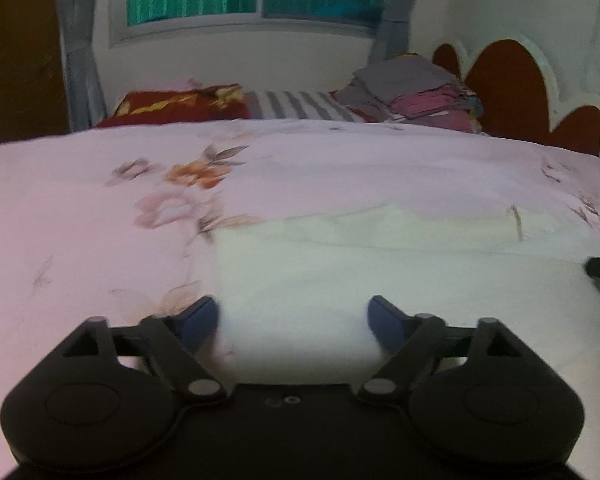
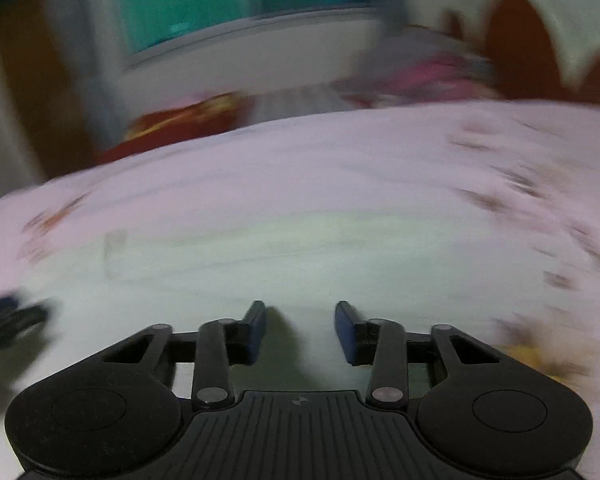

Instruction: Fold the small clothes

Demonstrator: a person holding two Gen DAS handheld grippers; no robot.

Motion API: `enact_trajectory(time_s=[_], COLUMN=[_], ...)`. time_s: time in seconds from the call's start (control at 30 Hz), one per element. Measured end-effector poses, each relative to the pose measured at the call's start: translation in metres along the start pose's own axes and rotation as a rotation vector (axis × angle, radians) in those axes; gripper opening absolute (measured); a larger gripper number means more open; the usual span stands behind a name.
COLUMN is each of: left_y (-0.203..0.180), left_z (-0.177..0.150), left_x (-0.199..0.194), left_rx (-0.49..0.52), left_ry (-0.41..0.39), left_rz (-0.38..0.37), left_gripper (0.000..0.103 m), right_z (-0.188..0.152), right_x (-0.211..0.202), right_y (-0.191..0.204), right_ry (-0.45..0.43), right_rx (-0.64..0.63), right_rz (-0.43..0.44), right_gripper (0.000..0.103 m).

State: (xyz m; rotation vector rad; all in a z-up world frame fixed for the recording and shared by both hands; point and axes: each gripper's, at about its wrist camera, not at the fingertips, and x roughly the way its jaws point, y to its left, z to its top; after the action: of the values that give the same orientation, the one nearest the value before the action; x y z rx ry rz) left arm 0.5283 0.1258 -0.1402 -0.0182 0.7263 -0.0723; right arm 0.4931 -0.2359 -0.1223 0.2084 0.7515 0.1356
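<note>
The left gripper (image 1: 293, 322) is pointing downward with its fingers (image 1: 198, 320) standing wide apart. The right gripper (image 2: 301, 332) is tilting downward, its fingers (image 2: 256, 330) keeping a narrower gap.

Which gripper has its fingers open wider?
The left gripper. Its blue fingers stand far apart over the pale cloth, while the right gripper has a much narrower gap. Neither pinches anything.

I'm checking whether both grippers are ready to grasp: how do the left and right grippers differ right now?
The left gripper has its jaws spread wide; the right gripper has them much narrower, though a gap remains. The left sits at the white garment's left edge, beside the pink floral bedsheet; the right is over the garment's middle. The left view is fairly sharp, the right blurred. Both hold nothing and have blue pads.
</note>
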Motion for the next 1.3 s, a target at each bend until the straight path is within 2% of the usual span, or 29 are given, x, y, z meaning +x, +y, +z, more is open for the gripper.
enact_trajectory(time_s=[0.03, 0.1, 0.17, 0.23, 0.3, 0.33, 0.43, 0.47, 0.53, 0.57, 0.63, 0.67, 0.7, 0.73, 0.83, 0.93, 0.97, 1.0, 1.03, 1.13, 1.2, 1.23, 1.3], left_y=[0.003, -0.001, -0.015, -0.035, -0.063, -0.071, -0.078, -0.074, -0.058, -0.046, -0.032, -0.028, -0.026, -0.026, -0.024, -0.020, -0.019, -0.018, -0.016, -0.008, 0.000, 0.004, 0.006], left_z=[0.001, 0.005, 0.006, 0.004, -0.004, -0.008, -0.022, -0.026, -0.033, -0.035, -0.035, -0.035, -0.035, -0.034, -0.029, -0.035, -0.035, -0.035, -0.032, -0.030, -0.033, -0.034, -0.033], left_x=[-0.001, -0.016, -0.036, -0.049, -0.054, -0.053, -0.048, -0.047, -0.045, -0.043, -0.044, -0.043, -0.041, -0.041, -0.045, -0.044, -0.045, -0.046, -0.048, -0.053, -0.040, -0.040, -0.041], left_rx=[-0.016, -0.033, -0.028, -0.008, 0.073, 0.099, 0.107, 0.093, 0.062, 0.034, -0.017, -0.041, -0.057, -0.060, -0.059, -0.034, -0.024, -0.025, -0.033, -0.080, -0.091, -0.112, -0.113], left_ry=[0.001, -0.021, -0.083, -0.110, -0.106, -0.096, -0.057, -0.042, -0.030, -0.027, -0.029, -0.025, -0.024, -0.024, -0.017, -0.009, -0.010, -0.008, -0.010, -0.046, 0.021, 0.008, 0.013], left_rz=[0.003, 0.028, 0.005, -0.055, -0.085, -0.095, -0.112, -0.106, -0.083, -0.075, -0.075, -0.069, -0.071, -0.067, -0.056, -0.052, -0.053, -0.053, -0.052, -0.027, -0.007, -0.018, -0.016], left_gripper=[0.079, 0.070, 0.071, 0.074, 0.075, 0.075, 0.074, 0.073, 0.072, 0.072, 0.073, 0.073, 0.073, 0.073, 0.073, 0.075, 0.074, 0.073, 0.068, 0.067, 0.070, 0.070, 0.070], right_z=[0.002, 0.005, 0.007, 0.001, -0.008, -0.014, -0.032, -0.036, -0.037, -0.036, -0.040, -0.040, -0.040, -0.038, -0.029, -0.024, -0.025, -0.028, -0.030, -0.025, -0.025, -0.027, -0.032], right_x=[0.000, -0.003, -0.011, -0.022, -0.025, -0.027, -0.031, -0.031, -0.029, -0.032, -0.043, -0.044, -0.045, -0.045, -0.042, -0.049, -0.048, -0.043, -0.042, -0.051, -0.057, -0.055, -0.042], right_y=[-0.010, -0.007, 0.001, 0.013, 0.029, 0.039, 0.058, 0.058, 0.046, 0.035, 0.014, -0.003, -0.017, -0.029, -0.024, -0.022, -0.022, -0.026, -0.029, -0.031, -0.030, -0.029, -0.026], right_ry=[0.016, 0.022, 0.006, -0.006, 0.017, 0.019, 0.019, 0.024, 0.026, 0.017, -0.006, -0.007, -0.010, -0.006, 0.006, -0.038, -0.029, -0.001, 0.009, -0.014, -0.037, -0.030, 0.023], right_rx=[0.020, -0.016, -0.037, -0.054, -0.089, -0.121, -0.193, -0.194, -0.169, -0.149, -0.098, -0.046, 0.005, 0.061, 0.060, 0.078, 0.083, 0.090, 0.099, 0.101, 0.094, 0.090, 0.055], right_rz=[0.013, 0.006, 0.015, 0.052, 0.092, 0.097, 0.125, 0.121, 0.112, 0.095, 0.004, -0.046, -0.060, -0.059, -0.064, -0.077, -0.090, -0.092, -0.079, -0.078, -0.077, -0.074, -0.112], right_gripper=[0.016, 0.016, 0.016, 0.017, 0.049, 0.069, 0.068, 0.059, 0.051, 0.048, 0.041, 0.024, 0.010, 0.000, 0.000, 0.001, 0.001, 0.001, 0.001, 0.002, 0.021, 0.032, 0.032])
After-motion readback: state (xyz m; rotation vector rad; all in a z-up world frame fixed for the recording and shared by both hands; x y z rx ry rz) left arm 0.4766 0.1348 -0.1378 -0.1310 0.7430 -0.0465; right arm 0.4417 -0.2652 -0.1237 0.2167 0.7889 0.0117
